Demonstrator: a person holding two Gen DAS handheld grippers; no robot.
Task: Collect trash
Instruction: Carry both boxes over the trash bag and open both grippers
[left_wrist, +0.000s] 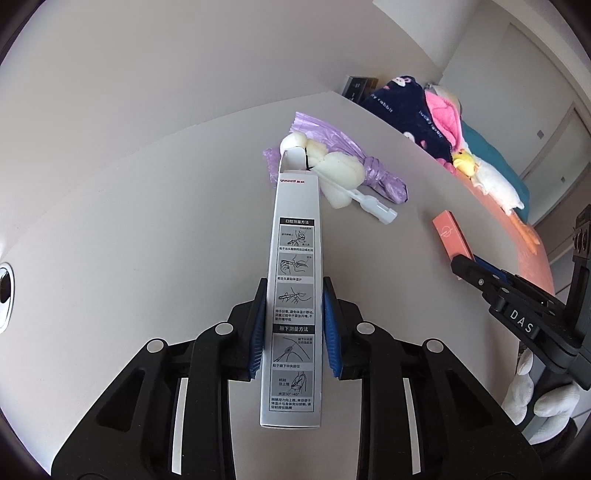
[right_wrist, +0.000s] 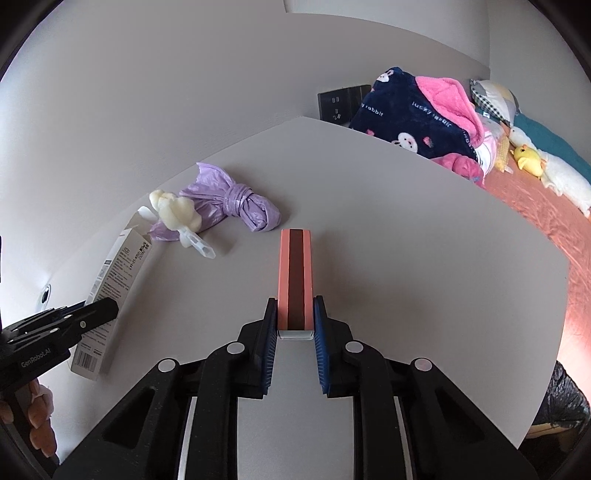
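A long silver carton with printed instruction pictures sits between the blue pads of my left gripper, which is shut on it; the carton's open flap points away from me. The same carton shows at the left of the right wrist view, with the left gripper on it. My right gripper is shut on the near end of a small pink box with a dark stripe. A knotted purple plastic bag, a cream foam lump and a clear plastic piece lie on the white table.
The table's right edge borders a bed with a pink sheet, a navy and pink blanket and plush toys. A dark wall socket sits behind the table. A black bag lies low at the right. A gloved hand holds the right gripper.
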